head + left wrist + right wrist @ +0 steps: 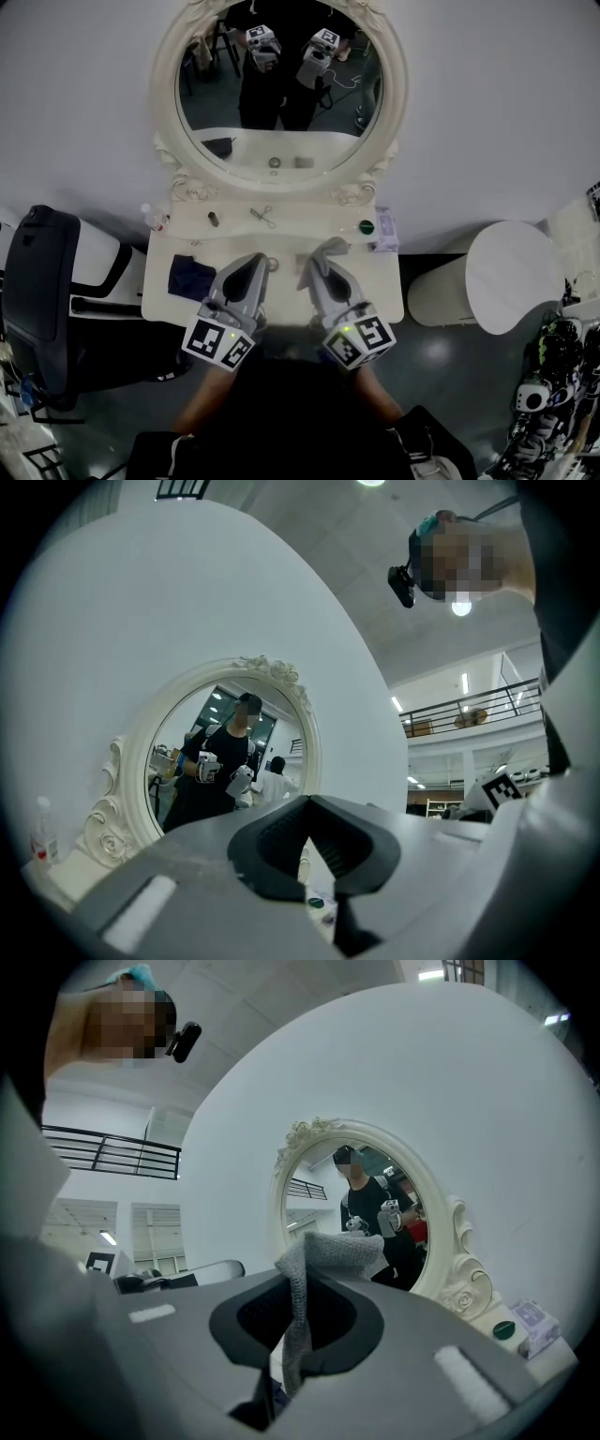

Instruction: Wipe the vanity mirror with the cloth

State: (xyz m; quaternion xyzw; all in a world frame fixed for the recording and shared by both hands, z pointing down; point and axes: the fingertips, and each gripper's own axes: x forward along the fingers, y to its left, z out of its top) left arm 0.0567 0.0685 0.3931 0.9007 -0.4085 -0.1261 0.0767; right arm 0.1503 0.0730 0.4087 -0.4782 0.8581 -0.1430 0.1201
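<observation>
The oval vanity mirror [281, 89] in its white ornate frame stands at the back of the white vanity table [281, 305]; it also shows in the left gripper view [225, 761] and the right gripper view [361, 1222]. My right gripper [321, 257] [291, 1335] is shut on a grey cloth [314, 1265], which sticks up out of the jaws [330, 247]. My left gripper [251, 266] [323, 855] is shut with nothing in it. Both are held over the table, short of the glass, and their reflections show in the mirror.
A dark blue cloth [190, 277] lies on the table's left part. Along the back lie a small bottle [150, 217], scissors [262, 216], a green-lidded jar [367, 227] and a box [385, 230]. A black chair [42, 281] stands left, a round white stool [511, 277] right.
</observation>
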